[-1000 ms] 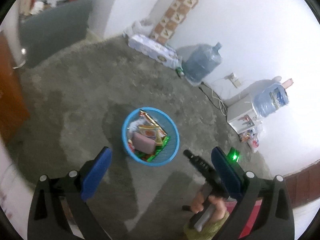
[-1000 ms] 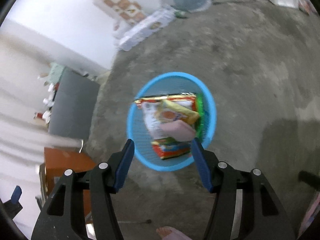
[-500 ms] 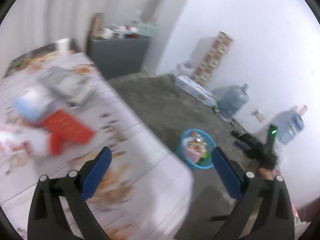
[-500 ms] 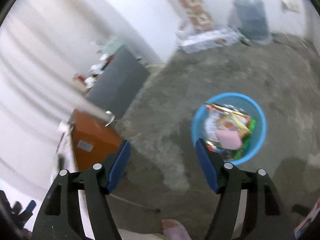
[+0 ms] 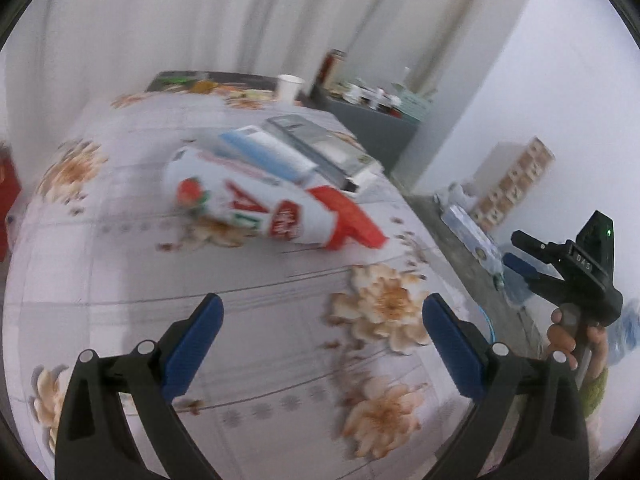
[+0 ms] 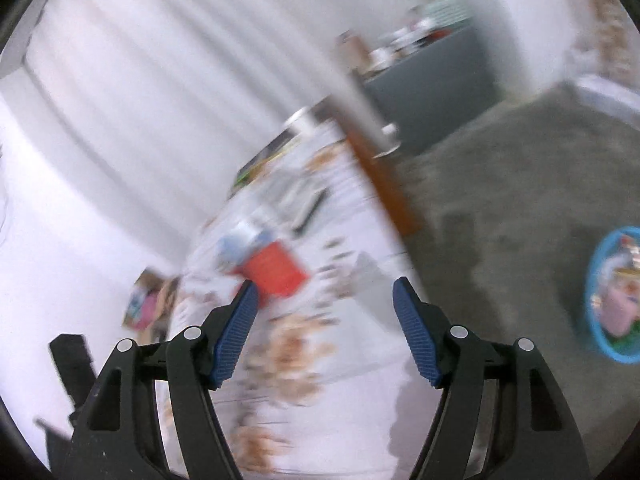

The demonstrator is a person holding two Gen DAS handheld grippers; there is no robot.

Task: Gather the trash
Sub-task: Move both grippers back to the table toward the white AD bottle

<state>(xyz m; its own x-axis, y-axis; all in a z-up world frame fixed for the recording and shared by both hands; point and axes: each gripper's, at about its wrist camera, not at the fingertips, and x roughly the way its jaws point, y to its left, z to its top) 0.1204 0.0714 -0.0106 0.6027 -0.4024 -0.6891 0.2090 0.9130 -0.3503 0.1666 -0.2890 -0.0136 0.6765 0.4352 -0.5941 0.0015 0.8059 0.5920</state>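
Fingers of both my left gripper [image 5: 322,344] and right gripper [image 6: 322,330] stood wide and empty over the counter [image 5: 280,308]; next I judged to reach the red-and-white packet [image 5: 256,204].

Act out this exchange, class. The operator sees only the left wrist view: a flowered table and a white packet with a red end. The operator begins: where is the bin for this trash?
Observer: The right wrist view shows a blue basket standing on the grey floor, off to the right of the table.
Operator: Is it empty?
Observer: No. Wrappers and a pink item already lie in it, though the blur hides what they are.
Operator: Is the right gripper free to pick something up?
Observer: Yes. Its jaws have just been opening, they stand apart, and nothing is between them.
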